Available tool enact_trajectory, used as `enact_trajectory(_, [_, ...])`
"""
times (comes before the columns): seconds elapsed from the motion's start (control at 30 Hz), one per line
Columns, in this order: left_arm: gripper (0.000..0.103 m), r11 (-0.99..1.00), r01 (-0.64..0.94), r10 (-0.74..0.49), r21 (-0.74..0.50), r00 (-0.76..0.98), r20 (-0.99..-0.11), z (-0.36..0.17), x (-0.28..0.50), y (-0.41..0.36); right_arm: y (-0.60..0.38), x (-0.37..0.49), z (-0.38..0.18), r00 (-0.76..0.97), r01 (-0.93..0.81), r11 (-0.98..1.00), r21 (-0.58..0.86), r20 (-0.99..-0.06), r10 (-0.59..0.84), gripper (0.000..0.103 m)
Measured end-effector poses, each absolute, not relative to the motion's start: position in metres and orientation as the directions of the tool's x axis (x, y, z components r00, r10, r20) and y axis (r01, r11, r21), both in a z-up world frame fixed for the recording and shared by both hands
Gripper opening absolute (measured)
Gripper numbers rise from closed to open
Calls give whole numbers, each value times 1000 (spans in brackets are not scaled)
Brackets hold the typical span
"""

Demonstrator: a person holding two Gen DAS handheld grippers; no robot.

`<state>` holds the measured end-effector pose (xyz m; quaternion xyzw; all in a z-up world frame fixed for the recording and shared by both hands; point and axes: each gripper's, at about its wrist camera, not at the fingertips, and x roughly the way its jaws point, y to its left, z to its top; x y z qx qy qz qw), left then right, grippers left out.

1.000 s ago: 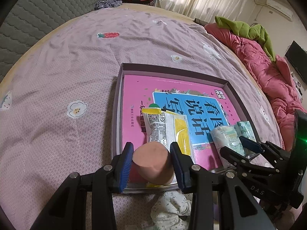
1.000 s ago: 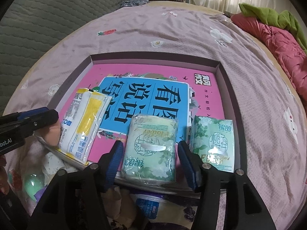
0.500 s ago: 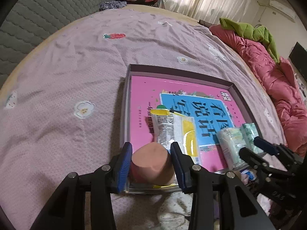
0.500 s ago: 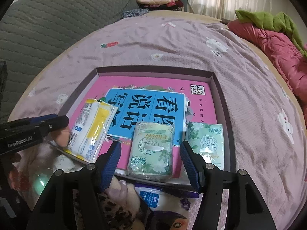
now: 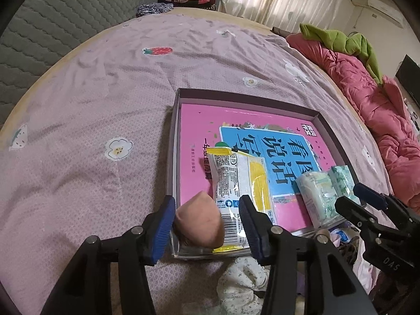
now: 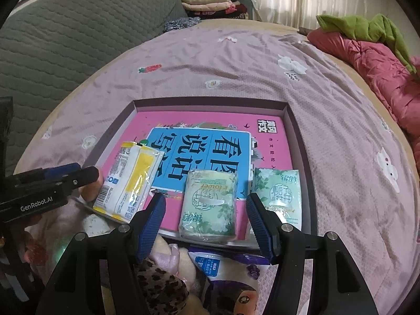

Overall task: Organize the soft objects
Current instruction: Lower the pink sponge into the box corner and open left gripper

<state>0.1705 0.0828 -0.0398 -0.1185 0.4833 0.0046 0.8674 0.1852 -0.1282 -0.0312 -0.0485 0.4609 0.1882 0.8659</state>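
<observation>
The big bed (image 5: 78,120) has a flat box (image 5: 265,105) lying on it, with a pink book (image 6: 210,123) at the bottom. The left gripper (image 5: 207,225) was squeezing the pink squishy ball (image 5: 199,223) a second ago; now its jaws are opening and the ball sits loose between them, in the box's near corner. So the ball looks put away. The right gripper (image 6: 206,223) has lifted a bit and is wide open, holding nothing, with the green tissue pack (image 6: 208,202) lying in the box below it.
</observation>
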Motion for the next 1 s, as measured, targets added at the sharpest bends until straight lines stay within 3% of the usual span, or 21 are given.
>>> enact_trajectory(0.6, [50, 973, -118, -105, -197, 534, -839, -30, 162, 80, -135, 177, -22, 524, -351, 934, 68, -812, 256, 66])
enact_trajectory(0.73, [50, 972, -121, -105, -199, 538, -836, -28, 160, 81, -137, 175, -21, 529, -345, 936, 62, -811, 248, 71])
enact_trajectory(1.0, [56, 969, -130, -104, -208, 549, -829, -22, 154, 84, -143, 172, -19, 539, -331, 942, 55, -808, 237, 71])
